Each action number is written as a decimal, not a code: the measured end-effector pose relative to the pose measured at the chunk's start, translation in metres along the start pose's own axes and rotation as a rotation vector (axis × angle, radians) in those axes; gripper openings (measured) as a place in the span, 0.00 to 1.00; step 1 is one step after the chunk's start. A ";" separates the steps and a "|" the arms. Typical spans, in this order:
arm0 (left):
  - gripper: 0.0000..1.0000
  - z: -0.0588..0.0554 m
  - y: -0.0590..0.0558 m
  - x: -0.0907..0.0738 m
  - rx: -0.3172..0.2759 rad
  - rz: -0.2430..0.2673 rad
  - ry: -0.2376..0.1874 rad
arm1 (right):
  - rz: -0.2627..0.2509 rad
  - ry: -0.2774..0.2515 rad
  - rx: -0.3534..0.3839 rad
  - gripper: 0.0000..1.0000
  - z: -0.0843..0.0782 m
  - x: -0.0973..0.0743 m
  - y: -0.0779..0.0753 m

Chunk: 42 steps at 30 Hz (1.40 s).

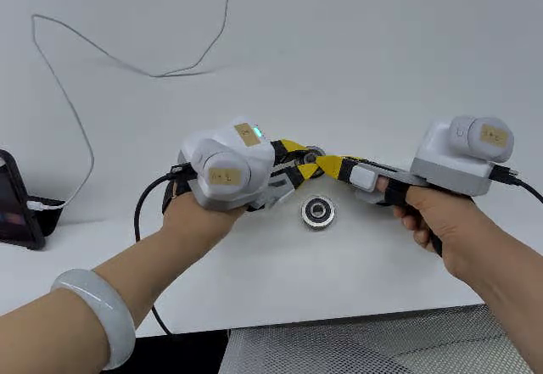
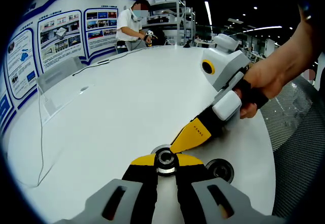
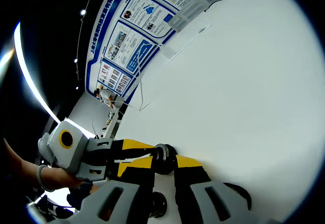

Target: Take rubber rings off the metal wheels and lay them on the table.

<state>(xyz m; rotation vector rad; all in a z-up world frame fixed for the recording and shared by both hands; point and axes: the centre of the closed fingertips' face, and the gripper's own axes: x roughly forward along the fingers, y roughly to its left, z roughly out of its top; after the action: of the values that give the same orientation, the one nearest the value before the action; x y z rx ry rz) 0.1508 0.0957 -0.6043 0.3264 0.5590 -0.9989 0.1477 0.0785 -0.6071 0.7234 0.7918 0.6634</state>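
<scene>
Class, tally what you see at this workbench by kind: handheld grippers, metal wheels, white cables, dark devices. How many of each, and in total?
Grippers: 2, left gripper and right gripper
Metal wheels: 2, held wheel and loose wheel
White cable: 1
Dark device: 1
Total: 6

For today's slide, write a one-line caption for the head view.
Left gripper and right gripper hold one metal wheel above the table; a second wheel lies there.
</scene>
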 end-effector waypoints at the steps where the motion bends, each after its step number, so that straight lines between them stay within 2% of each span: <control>1: 0.14 0.000 0.000 0.000 0.000 -0.001 0.000 | 0.013 0.008 0.010 0.16 -0.001 -0.001 0.003; 23: 0.14 0.001 -0.002 -0.001 0.000 0.002 0.002 | 0.011 0.013 0.021 0.16 -0.003 -0.001 0.003; 31: 0.14 0.000 -0.002 -0.001 0.003 0.002 0.004 | 0.020 0.017 0.048 0.16 -0.003 -0.001 0.003; 35: 0.14 0.000 -0.001 0.000 0.004 0.002 0.006 | 0.021 0.010 0.051 0.15 -0.001 -0.003 0.003; 36: 0.14 -0.001 -0.001 0.000 0.005 0.002 0.007 | 0.040 0.002 0.044 0.13 0.001 -0.003 0.007; 37: 0.14 -0.001 -0.001 0.000 0.006 0.003 0.007 | 0.024 0.001 0.048 0.12 0.002 -0.005 0.004; 42: 0.14 -0.001 -0.001 0.000 0.004 0.004 0.006 | 0.024 0.001 0.035 0.11 0.002 -0.006 0.004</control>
<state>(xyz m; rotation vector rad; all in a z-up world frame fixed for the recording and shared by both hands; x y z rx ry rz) 0.1496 0.0961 -0.6051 0.3341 0.5614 -0.9961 0.1449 0.0758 -0.6012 0.7652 0.7979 0.6731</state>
